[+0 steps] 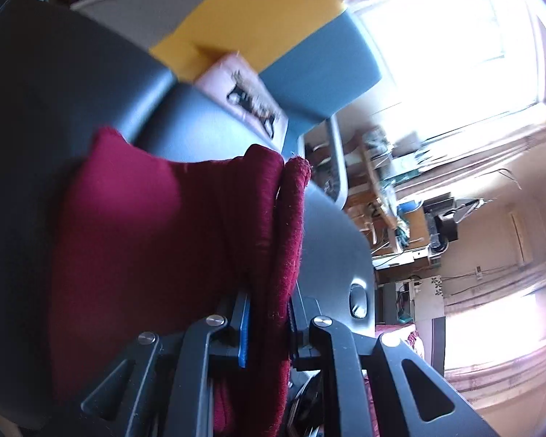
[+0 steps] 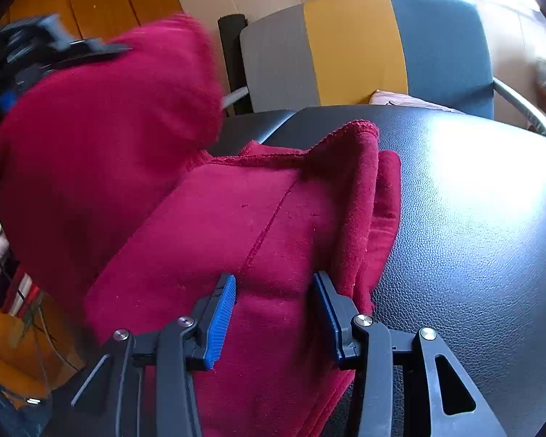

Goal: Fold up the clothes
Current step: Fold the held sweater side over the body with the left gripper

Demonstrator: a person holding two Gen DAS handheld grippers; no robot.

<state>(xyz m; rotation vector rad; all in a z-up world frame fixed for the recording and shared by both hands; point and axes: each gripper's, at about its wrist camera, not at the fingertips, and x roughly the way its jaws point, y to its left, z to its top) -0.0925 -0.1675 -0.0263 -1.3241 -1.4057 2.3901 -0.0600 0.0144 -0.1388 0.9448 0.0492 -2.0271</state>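
Observation:
A dark red fleece garment (image 2: 236, 225) lies partly folded on a black leather surface (image 2: 473, 218). My left gripper (image 1: 269, 313) is shut on a thick fold of the garment (image 1: 145, 247) and holds it lifted; in the right wrist view this gripper (image 2: 36, 47) shows at the upper left with a raised flap of cloth hanging from it. My right gripper (image 2: 273, 309) is open, its blue pads (image 2: 222, 317) on either side of a bunched part of the garment near the front edge, not pressing it.
A chair with grey, yellow and blue panels (image 2: 353, 47) stands behind the black surface, with a pink printed cloth (image 1: 244, 91) on its seat. Bright windows (image 1: 455, 29) and cluttered shelves (image 1: 393, 182) are at the right. Wooden floor (image 2: 102, 0) is at the left.

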